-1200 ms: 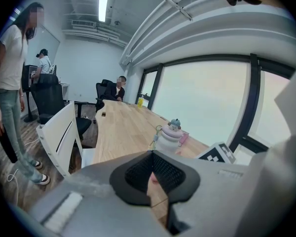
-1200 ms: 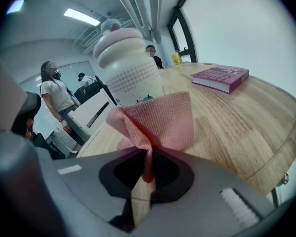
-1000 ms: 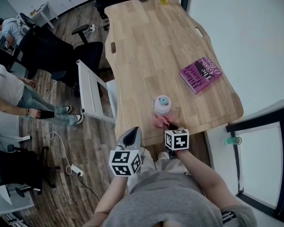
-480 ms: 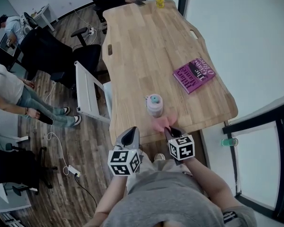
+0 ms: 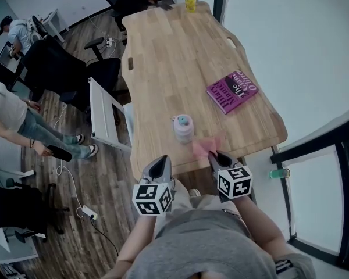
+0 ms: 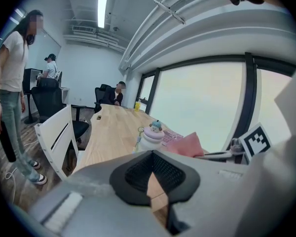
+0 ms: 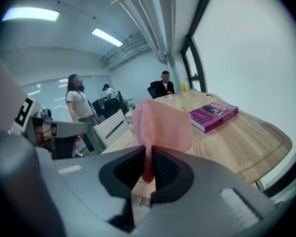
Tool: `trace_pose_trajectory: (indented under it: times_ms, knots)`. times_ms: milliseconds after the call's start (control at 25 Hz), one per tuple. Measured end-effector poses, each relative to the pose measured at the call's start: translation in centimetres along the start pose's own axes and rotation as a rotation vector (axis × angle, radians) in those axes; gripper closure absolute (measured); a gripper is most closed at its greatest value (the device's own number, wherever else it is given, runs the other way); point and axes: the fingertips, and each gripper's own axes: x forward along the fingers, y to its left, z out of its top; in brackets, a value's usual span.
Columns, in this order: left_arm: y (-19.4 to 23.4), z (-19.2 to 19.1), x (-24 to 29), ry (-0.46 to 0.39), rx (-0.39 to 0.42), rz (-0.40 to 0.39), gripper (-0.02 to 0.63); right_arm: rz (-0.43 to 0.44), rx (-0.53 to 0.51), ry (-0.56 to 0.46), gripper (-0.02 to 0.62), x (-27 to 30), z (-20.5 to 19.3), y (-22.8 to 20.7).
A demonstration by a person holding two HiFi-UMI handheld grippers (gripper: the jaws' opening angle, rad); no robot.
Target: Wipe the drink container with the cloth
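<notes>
The drink container (image 5: 183, 128), a small pale pink bottle with a blue-capped figure on its lid, stands upright near the wooden table's (image 5: 163, 57) near edge; it also shows in the left gripper view (image 6: 151, 135). My right gripper (image 5: 214, 154) is shut on a pink cloth (image 5: 205, 147), held just right of the bottle and apart from it. In the right gripper view the cloth (image 7: 160, 122) rises out of the closed jaws (image 7: 148, 154) and hides most of the bottle. My left gripper (image 5: 161, 160) hovers off the table's near edge, shut and holding nothing (image 6: 150, 157).
A purple book (image 5: 232, 91) lies on the table to the right, and a yellow drink (image 5: 191, 3) stands at the far end. A white chair (image 5: 104, 118) sits against the table's left side. People stand and sit at the room's left and far end.
My right gripper has drawn the cloth away from the bottle's base, to the right and toward the table's near edge. The left gripper has stayed put.
</notes>
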Motion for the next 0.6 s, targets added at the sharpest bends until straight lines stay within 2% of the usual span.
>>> trace_pose_trajectory:
  times_ms: [320,600]
  knots:
    - [0.2,0.4,-0.4,-0.008,0.004,0.000,0.606,-0.005,0.033,-0.119,0.563,-0.5,5.0,-0.5]
    - [0.5,0.2,-0.3,0.003,0.006,0.003,0.606,0.027,0.102,-0.157,0.563,1.2,7.7,-0.7]
